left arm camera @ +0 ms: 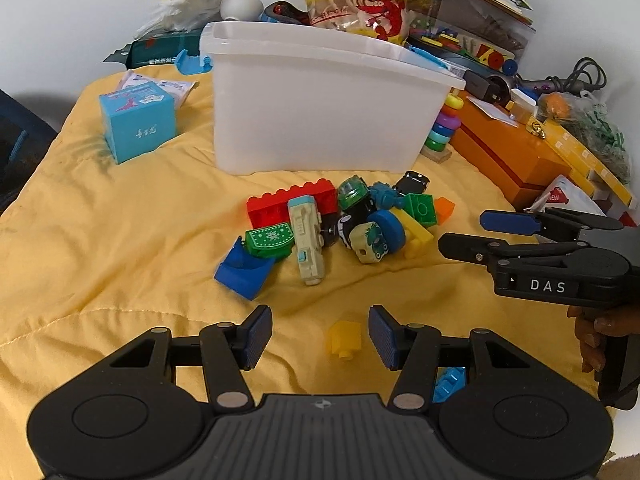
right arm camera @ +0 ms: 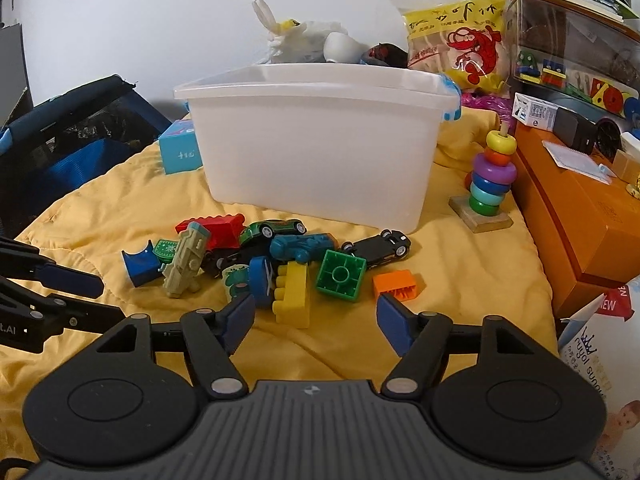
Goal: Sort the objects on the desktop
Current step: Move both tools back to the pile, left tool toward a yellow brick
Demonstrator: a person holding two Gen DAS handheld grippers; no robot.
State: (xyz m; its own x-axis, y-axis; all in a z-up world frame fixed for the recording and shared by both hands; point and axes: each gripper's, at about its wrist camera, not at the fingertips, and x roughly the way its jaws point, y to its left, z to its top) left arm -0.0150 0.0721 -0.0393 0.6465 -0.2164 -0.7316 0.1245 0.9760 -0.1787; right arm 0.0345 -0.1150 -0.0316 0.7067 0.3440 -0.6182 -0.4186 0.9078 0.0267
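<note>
Sorting barely begun: toy pile unsorted, both claws wide and empty.

Heaped mid-frame on yellow quilted cloth (left arm camera: pixel 120 260): plastic building blocks and toy cars (right arm camera: pixel 280 256), just before translucent white plastic bin (left arm camera: pixel 320 112), contents not visible. Left claw (left arm camera: pixel 320 336) flanking small yellow block (left arm camera: pixel 345 340); right claw (right arm camera: pixel 316 316) near pile's front edge.

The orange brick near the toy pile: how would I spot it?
Find the white plastic bin on the yellow cloth. The toy pile lies before it; the orange brick sits at its right edge, beside the green square brick, the only orange piece there.
</note>
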